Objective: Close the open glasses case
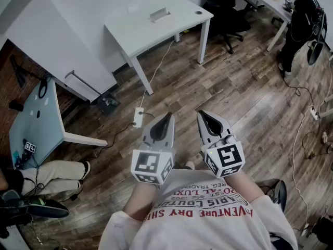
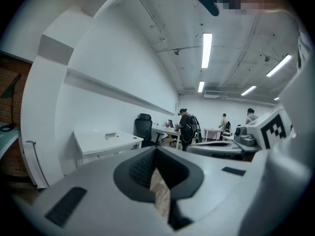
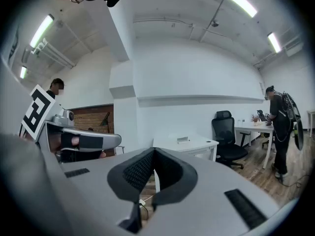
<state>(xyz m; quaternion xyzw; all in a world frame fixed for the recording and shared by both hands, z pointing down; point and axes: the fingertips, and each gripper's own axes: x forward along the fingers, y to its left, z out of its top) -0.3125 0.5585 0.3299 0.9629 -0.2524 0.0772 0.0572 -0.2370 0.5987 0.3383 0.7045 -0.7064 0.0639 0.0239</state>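
A small pale object [image 1: 159,14], possibly the glasses case, lies on the white table [image 1: 177,22] far ahead; it is too small to tell whether it is open. It also shows in the left gripper view [image 2: 110,134] and the right gripper view [image 3: 183,139]. My left gripper [image 1: 168,117] and right gripper [image 1: 202,114] are held side by side in front of my chest, over the wooden floor, well short of the table. The jaws of both grippers [image 2: 156,150] [image 3: 153,150] are shut with nothing between them.
A black office chair [image 1: 223,9] stands right of the table. A power strip [image 1: 138,116] and cables lie on the floor ahead. A light-blue table [image 1: 36,119] and a seated person's legs [image 1: 54,173] are at left. Another person [image 1: 299,20] stands at back right.
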